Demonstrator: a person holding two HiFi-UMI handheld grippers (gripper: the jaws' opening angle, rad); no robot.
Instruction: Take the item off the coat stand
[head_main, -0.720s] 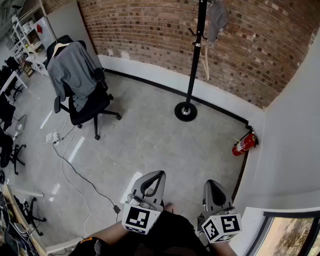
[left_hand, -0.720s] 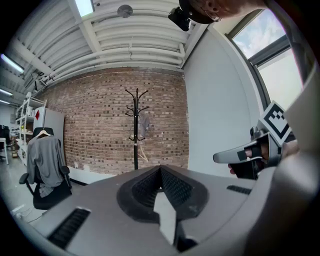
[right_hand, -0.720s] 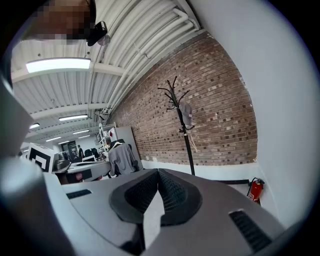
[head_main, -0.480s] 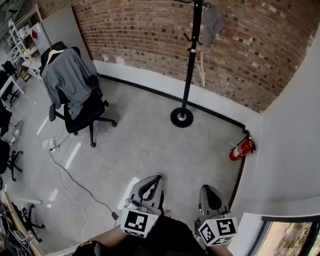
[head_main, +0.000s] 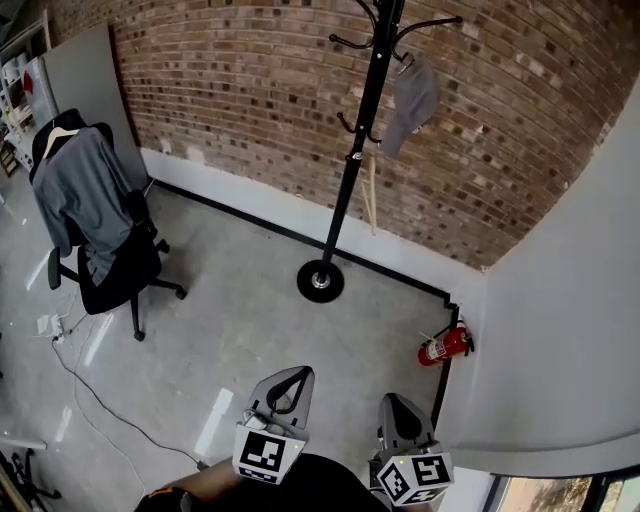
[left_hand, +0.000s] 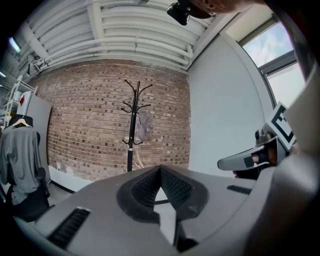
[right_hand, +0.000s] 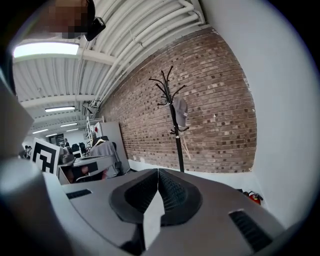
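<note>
We hold the left gripper and right gripper low at 6 o'clock, both with fingers pressed together and nothing between them. Fire extinguisher at 2 o'clock. Farther off at 12, the coat stand is by the brick wall, with a grey item, maybe a cap, hanging on its upper right hook.

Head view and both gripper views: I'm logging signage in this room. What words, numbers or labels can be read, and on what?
No text can be read in any view.
Extinguisher: any label is too small to read.
Marker cubes: black-and-white square patterns only, no letters.
</note>
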